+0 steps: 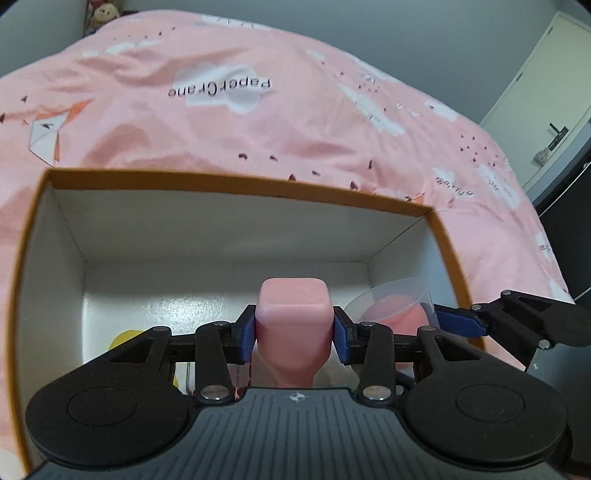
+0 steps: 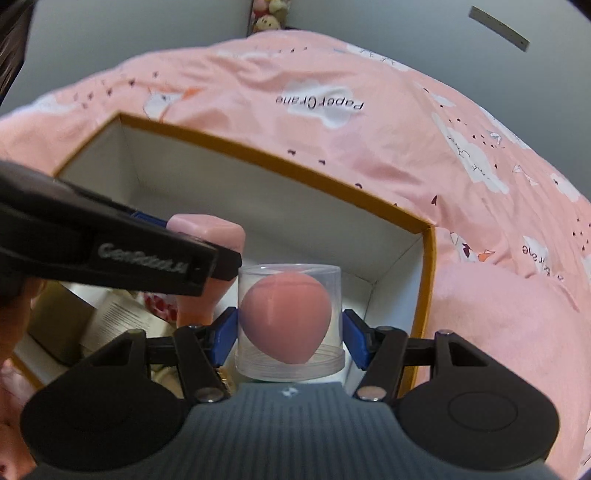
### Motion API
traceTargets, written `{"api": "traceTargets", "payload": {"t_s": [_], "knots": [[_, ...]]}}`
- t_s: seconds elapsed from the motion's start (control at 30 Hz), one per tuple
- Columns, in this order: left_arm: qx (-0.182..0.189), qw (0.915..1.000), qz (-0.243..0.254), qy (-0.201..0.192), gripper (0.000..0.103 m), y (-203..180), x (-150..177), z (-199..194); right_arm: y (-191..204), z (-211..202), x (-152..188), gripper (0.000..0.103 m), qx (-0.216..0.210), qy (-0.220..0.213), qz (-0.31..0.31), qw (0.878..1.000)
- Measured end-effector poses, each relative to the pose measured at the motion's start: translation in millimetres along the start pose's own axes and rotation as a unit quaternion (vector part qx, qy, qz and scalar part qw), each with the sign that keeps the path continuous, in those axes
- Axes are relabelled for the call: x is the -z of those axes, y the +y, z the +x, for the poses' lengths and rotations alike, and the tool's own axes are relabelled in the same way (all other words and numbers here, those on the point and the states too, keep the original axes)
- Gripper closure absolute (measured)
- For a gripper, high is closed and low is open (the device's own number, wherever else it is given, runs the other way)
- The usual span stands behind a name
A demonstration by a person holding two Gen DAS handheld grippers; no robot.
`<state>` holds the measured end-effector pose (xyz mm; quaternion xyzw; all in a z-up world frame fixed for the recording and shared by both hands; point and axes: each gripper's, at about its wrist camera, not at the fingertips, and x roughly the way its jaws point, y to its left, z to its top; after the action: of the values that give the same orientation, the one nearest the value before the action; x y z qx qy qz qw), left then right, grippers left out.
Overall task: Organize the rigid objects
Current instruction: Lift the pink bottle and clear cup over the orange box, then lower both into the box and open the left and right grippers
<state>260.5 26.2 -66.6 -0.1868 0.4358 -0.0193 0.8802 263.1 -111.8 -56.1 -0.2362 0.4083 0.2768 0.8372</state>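
1. Left gripper (image 1: 294,329): our blue pads are clamped on both sides of a pink, glossy plastic bottle with a square rounded cap (image 1: 293,314). The cap end points away from us and the body narrows to a neck toward the gripper base.
2. Right gripper (image 2: 290,334): our blue pads press on the sides of a clear plastic cylinder case (image 2: 290,317). Inside it sits a pink, matte, egg-shaped sponge (image 2: 286,317), blunt end up and tapered end tilted down toward the case's ribbed base.
3. Both held items hang over the open top of a cardboard box with an orange-brown rim and white inside walls (image 1: 236,186). The bottle is over the box's near middle; the clear case is just beside it on its right, near the box's right wall.
4. In the right wrist view the left gripper's black finger crosses in front of the pink bottle.
5. Box floor under the grippers: a yellow item (image 1: 123,338) at lower left in the left wrist view, mostly hidden. A printed paper leaflet (image 2: 110,314) shows in the right wrist view. We can't identify the other contents.
6. The box rests on a pink bed cover with white clouds and "Paper Crane" print (image 1: 221,88).
7. Plush toys (image 1: 105,13) sit at the far end of the bed. A white door (image 1: 546,92) is off to the right.
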Motion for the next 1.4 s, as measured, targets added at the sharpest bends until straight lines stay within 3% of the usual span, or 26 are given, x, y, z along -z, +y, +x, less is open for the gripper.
{"api": "traceTargets", "payload": {"t_s": [0.57,1.03,1.1,1.4], "knots": [[-0.024,0.9991,-0.013,0.031,0.056,3.1,-6.1,29.0,1.6,42.9,-1.2,0.043,0.006,0.044,-0.015,0.999],[-0.034,0.9992,0.002,0.023,0.054,-1.1,-0.7,21.1,-4.0,40.5,-1.9,0.042,-0.002,0.037,-0.008,0.999],[-0.037,0.9991,0.007,0.021,0.053,-4.1,1.0,16.8,-3.8,38.2,-1.8,0.036,-0.002,0.032,-0.009,0.999],[-0.04,0.9989,0.021,-0.013,0.052,-14.5,6.8,-17.5,-1.3,6.1,-5.2,0.036,0.002,-0.003,-0.016,1.0]]}}
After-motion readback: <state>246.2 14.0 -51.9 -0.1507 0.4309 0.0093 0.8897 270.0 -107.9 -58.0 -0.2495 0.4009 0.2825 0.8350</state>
